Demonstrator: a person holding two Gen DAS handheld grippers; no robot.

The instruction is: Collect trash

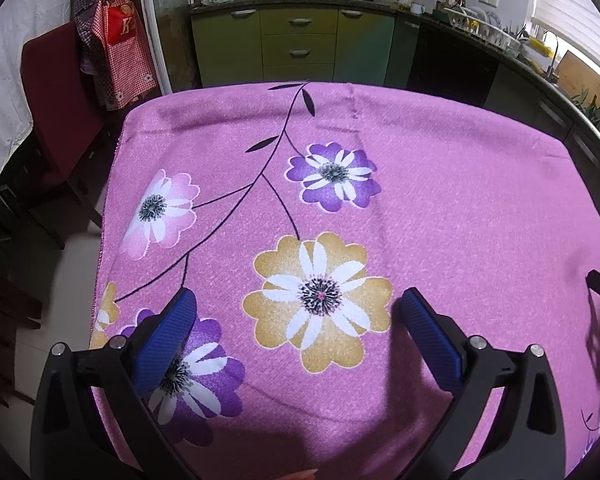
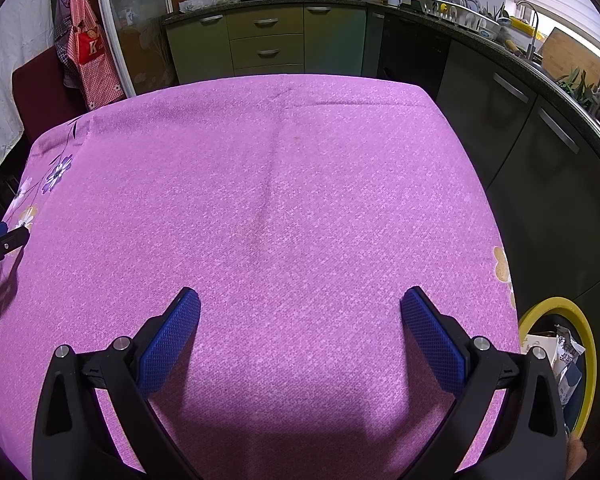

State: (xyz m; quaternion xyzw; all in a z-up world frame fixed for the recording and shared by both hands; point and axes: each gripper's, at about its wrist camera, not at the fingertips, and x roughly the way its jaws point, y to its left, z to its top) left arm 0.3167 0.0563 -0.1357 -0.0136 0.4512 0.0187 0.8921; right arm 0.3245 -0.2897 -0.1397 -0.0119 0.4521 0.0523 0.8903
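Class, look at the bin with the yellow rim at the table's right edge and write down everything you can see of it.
The bin shows only in the right wrist view, low at the right, beside and below the edge of the pink tablecloth. Only part shows: a round, bright yellow rim, plastic by its look, around a dark inside. It stands open, with no lid visible. Inside lie crumpled white wrappers with dark print, too small to read. The right gripper's arm covers part of it; its base is out of sight.

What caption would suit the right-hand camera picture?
Open right tool over a bare pink tablecloth; yellow-rimmed bin of wrappers beside the table.
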